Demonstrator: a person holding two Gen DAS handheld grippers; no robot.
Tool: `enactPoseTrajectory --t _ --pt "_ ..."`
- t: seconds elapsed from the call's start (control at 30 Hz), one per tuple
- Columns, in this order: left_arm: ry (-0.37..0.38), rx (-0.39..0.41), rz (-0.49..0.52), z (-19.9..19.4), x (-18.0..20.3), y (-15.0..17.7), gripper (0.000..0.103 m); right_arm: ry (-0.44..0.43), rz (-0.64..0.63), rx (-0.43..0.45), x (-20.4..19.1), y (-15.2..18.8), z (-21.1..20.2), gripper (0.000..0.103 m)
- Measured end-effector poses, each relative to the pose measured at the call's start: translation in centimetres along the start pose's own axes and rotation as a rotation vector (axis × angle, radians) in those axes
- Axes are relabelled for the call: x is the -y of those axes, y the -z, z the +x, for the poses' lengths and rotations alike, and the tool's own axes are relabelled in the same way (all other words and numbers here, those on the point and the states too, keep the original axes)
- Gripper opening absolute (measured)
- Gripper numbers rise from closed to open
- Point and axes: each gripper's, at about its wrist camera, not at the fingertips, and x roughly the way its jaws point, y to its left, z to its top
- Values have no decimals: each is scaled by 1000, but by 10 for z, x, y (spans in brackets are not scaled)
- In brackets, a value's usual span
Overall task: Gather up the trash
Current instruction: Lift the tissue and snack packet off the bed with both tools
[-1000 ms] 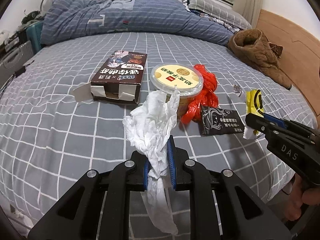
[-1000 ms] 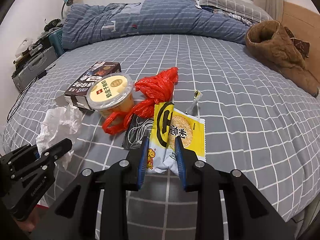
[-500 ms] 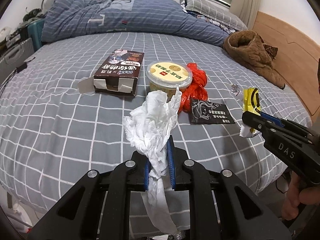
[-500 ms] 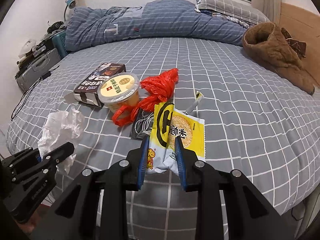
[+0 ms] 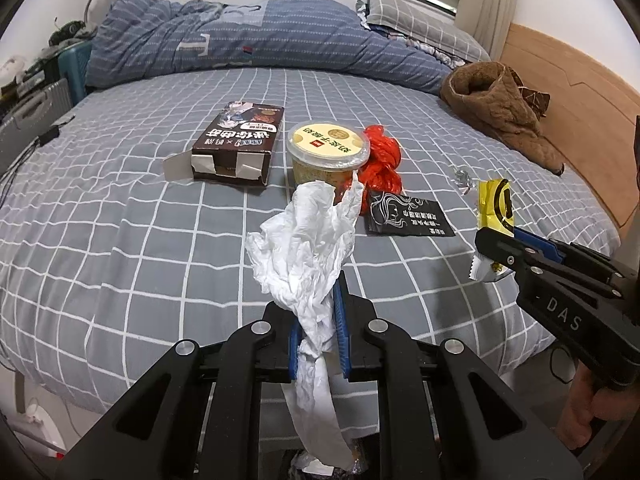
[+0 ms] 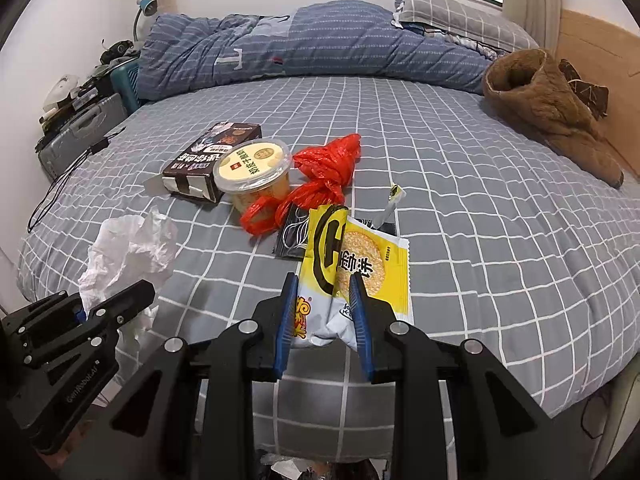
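My left gripper (image 5: 318, 312) is shut on a crumpled white tissue (image 5: 308, 240), held over the near edge of the bed. My right gripper (image 6: 324, 300) is shut on a yellow snack wrapper (image 6: 356, 264). From the left wrist view, the right gripper (image 5: 494, 246) shows at the right with the wrapper (image 5: 496, 204). Left on the bed are a dark carton (image 5: 240, 140), a yellow tub (image 5: 328, 152), a red plastic bag (image 5: 382, 160), a black sachet (image 5: 408, 218) and a small foil scrap (image 5: 462, 178).
A grey checked sheet (image 5: 120, 220) covers the bed. A rolled blue duvet (image 5: 240, 48) lies at the back, a brown garment (image 5: 496, 108) at the right by the wooden headboard (image 5: 580, 100). Suitcases and cables (image 6: 76, 128) stand at the left. Something crumpled shows below the bed edge (image 6: 288, 468).
Both grippers have drawn back and slightly up from the trash on the bed, each keeping its hold. The bed's near edge now shows under them.
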Motion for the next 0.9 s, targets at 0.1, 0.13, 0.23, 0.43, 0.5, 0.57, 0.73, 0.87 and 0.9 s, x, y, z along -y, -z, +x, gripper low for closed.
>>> enactPoseTrajectory --t 0.1,0.13,0.23,0.43,0.5,0.57,0.73,0.87,0.9 --pt "-3 0 1 -4 0 2 13 -1 -1 0 -1 3 -3 26" --pt "-2 0 0 -5 0 3 13 -5 0 0 -2 4 -6 26" --pt "-2 3 -3 -10 0 5 13 -8 0 6 -4 6 -11 26" --pt "1 5 -3 -21 4 9 13 -15 -2 8 -8 10 -22 26" --pt "-1 8 -1 -25 5 11 13 -15 -5 6 -9 14 -26 26" --pt "0 10 -1 -29 5 13 13 -16 -2 7 -9 17 -30 26" --pt "-1 11 0 -36 7 19 13 -17 -2 13 -10 21 -40 26" --pt "2 8 1 -41 9 25 12 -22 2 13 -10 27 -47 25" --pt "3 7 1 -43 10 26 12 -24 2 12 -10 28 -48 25"
